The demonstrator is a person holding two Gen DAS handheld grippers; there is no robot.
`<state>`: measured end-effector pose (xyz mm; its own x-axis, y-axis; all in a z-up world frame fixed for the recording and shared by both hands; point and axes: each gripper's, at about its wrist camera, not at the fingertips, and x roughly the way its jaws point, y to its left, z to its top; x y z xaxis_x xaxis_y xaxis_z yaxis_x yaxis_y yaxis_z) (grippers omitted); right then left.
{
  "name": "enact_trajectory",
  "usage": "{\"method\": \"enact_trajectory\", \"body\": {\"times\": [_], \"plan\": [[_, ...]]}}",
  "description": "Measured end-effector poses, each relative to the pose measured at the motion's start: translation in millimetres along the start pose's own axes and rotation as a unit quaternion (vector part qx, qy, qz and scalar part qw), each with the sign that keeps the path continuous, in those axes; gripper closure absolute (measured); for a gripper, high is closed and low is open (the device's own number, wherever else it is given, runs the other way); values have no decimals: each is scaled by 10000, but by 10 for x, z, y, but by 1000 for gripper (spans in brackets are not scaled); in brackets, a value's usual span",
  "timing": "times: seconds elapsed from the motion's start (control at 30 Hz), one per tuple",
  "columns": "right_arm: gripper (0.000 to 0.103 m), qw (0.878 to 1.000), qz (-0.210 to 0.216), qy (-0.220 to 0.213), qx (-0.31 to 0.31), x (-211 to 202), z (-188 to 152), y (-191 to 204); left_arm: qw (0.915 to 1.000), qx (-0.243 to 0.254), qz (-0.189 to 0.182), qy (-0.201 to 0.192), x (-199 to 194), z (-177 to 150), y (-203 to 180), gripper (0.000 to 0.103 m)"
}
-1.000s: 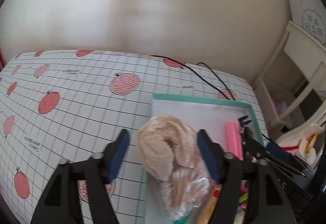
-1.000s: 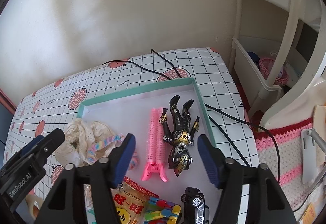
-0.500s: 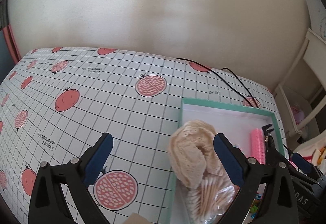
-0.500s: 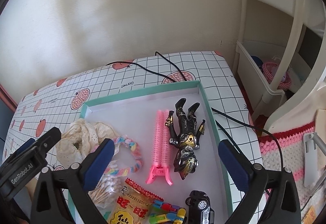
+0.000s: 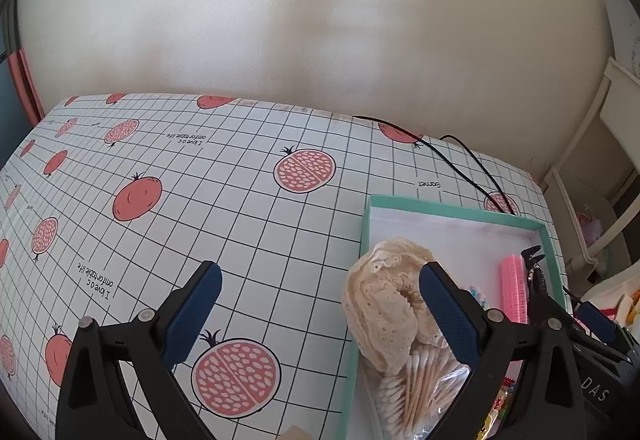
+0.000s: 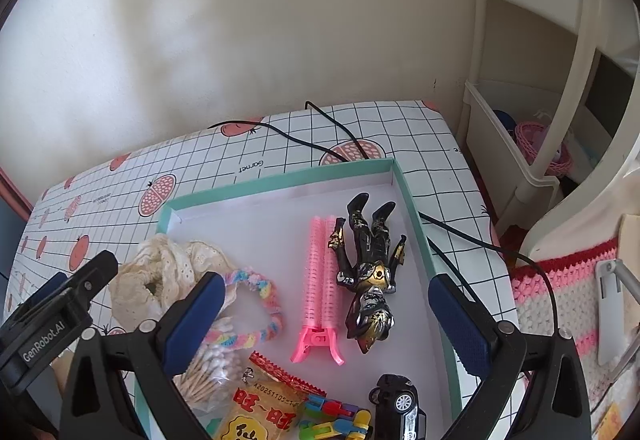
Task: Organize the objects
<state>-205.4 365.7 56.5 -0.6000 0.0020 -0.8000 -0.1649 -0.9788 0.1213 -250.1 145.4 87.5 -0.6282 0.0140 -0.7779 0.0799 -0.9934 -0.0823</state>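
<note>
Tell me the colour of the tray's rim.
The tray's rim is mint green, with a white inside. It shows best in the right wrist view.

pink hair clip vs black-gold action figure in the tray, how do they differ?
Colour: the pink hair clip is one translucent pink; the action figure is glossy black with gold.
Shape: the clip is two straight ribbed rollers joined at a forked handle; the figure has spread arms and legs.
Pose: the clip's handle points toward the camera, as does the figure's head, feet toward the wall.
Shared: both lie flat, side by side, in the teal tray, neither gripped.
</note>
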Motion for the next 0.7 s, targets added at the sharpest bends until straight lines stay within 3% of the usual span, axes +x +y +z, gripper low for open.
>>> {"method": "enact_trajectory", "body": {"times": [0.33,0.7], "plan": [[0,9999,-147,-15,-89,-184,-37,123,9999,86,70,-33,-180,29,87,4],[0,9998,-119,-68,-156,-712,-227,291,9993,118,189,-302,-759,-19,324,4]]}}
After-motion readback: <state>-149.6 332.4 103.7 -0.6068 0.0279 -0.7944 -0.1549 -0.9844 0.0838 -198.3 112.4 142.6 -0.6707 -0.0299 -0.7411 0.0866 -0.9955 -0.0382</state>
